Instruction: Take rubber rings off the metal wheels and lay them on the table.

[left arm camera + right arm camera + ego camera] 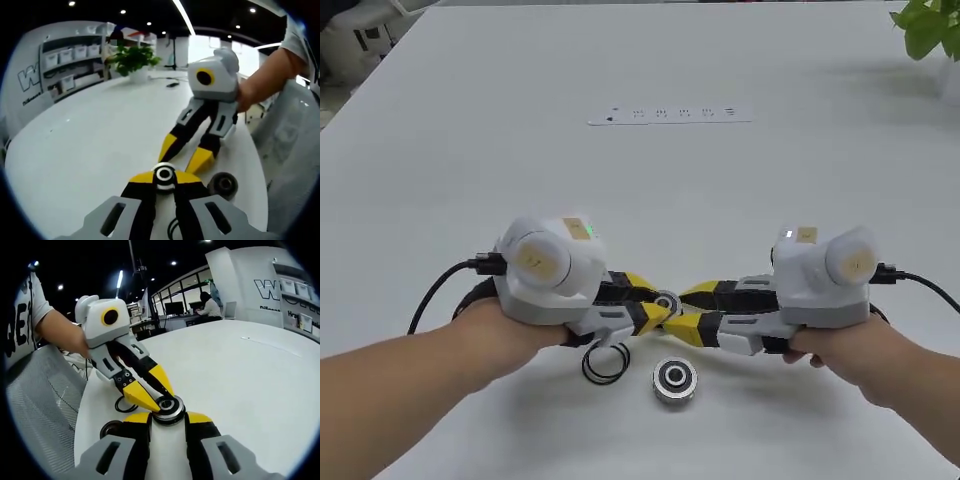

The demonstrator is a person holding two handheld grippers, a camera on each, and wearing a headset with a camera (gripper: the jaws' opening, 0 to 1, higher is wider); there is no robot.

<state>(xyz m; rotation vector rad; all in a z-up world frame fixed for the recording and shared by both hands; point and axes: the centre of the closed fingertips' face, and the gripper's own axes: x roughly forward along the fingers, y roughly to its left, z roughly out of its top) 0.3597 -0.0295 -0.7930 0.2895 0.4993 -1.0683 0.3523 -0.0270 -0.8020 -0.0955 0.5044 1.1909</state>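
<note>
Two grippers meet tip to tip above the table (720,180). The left gripper (648,305) has its jaws narrow, pinching a metal wheel (666,302) at its rim. The right gripper (686,308) clasps the same wheel from the other side. A second wheel (674,381) lies on the table just below, loose rubber rings (605,362) beside it.

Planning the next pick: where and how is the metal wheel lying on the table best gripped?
Probably across its outer rim, from straight above: the metal wheel lies flat on the table, bore up, so its round sides are open. Loose rubber rings lie apart to its left.
</note>
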